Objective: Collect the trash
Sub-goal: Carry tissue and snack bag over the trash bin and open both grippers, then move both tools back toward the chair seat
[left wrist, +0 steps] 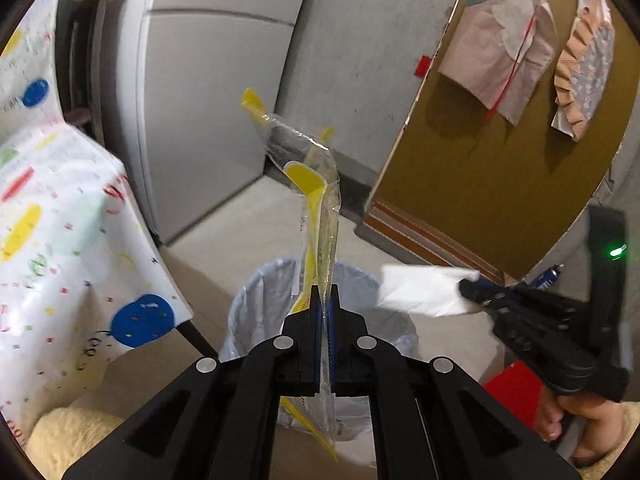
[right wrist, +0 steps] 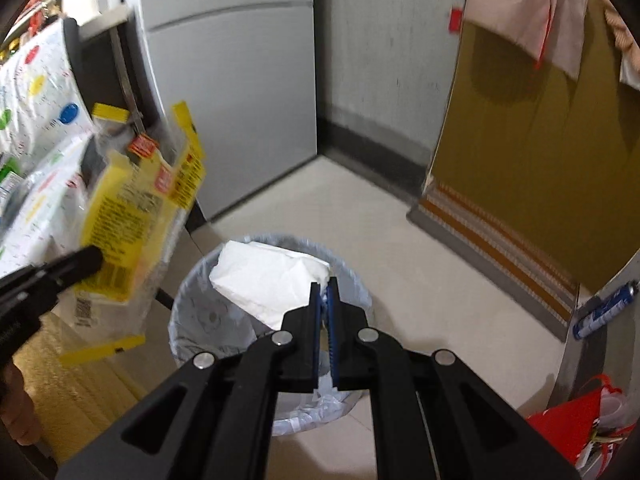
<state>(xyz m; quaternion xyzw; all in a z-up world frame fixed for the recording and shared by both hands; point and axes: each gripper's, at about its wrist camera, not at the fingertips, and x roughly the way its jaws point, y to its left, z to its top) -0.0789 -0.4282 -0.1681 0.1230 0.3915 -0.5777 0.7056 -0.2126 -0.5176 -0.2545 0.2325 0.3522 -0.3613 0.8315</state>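
Left wrist view shows the left gripper [left wrist: 325, 300] pinching a yellow-and-clear wrapper [left wrist: 316, 200], the right gripper [right wrist: 325, 300] clamping a white tissue [right wrist: 272, 280]; both hang above the lined bin [right wrist: 188, 300], apparently ready for dropping.

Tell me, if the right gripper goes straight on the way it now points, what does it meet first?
Probably the lined trash bin: the right gripper, shut on a white tissue, points down into its open mouth. Depth is unclear.
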